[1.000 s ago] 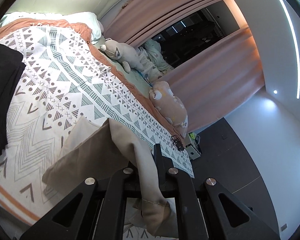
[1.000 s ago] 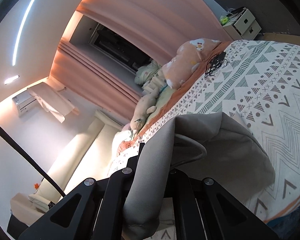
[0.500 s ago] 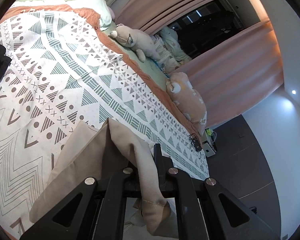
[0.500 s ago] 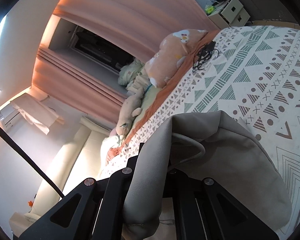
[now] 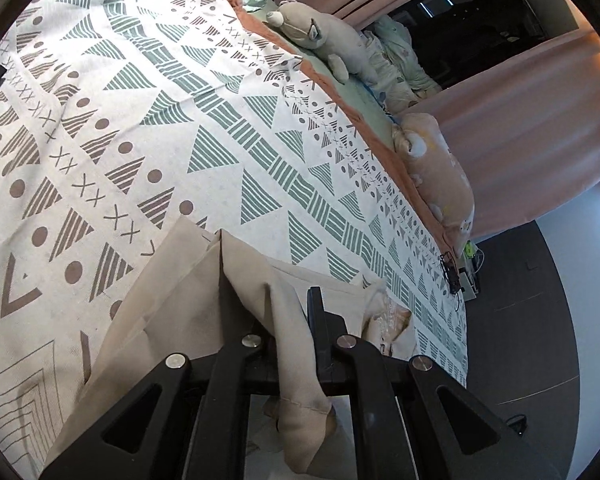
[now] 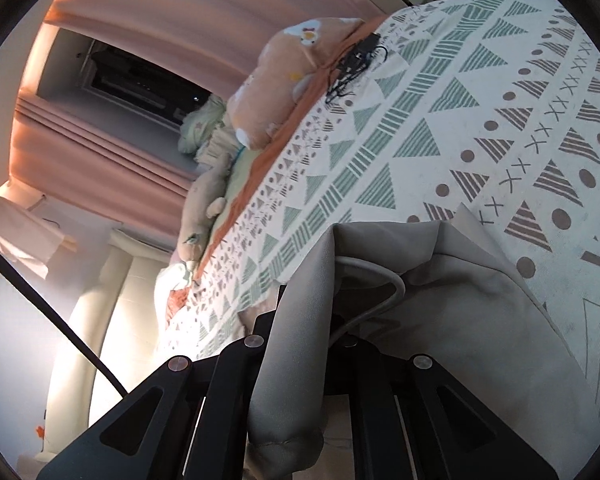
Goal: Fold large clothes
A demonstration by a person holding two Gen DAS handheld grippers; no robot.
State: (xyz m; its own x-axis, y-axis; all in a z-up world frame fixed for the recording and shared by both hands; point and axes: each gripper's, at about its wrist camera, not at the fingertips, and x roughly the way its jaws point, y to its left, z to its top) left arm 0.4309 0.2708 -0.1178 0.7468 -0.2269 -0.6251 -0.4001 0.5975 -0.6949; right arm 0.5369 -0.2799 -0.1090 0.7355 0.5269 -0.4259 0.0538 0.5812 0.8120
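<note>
Both grippers pinch beige garment over patterned bedspread.
Left gripper clamped on garment; right gripper clamped too; bedspread toward 12 o'clock.

One beige garment lies on one patterned bed. Beyond the fingers sit two plush toys, a grey one and a peach one, plus one tangle of black cable.
</note>
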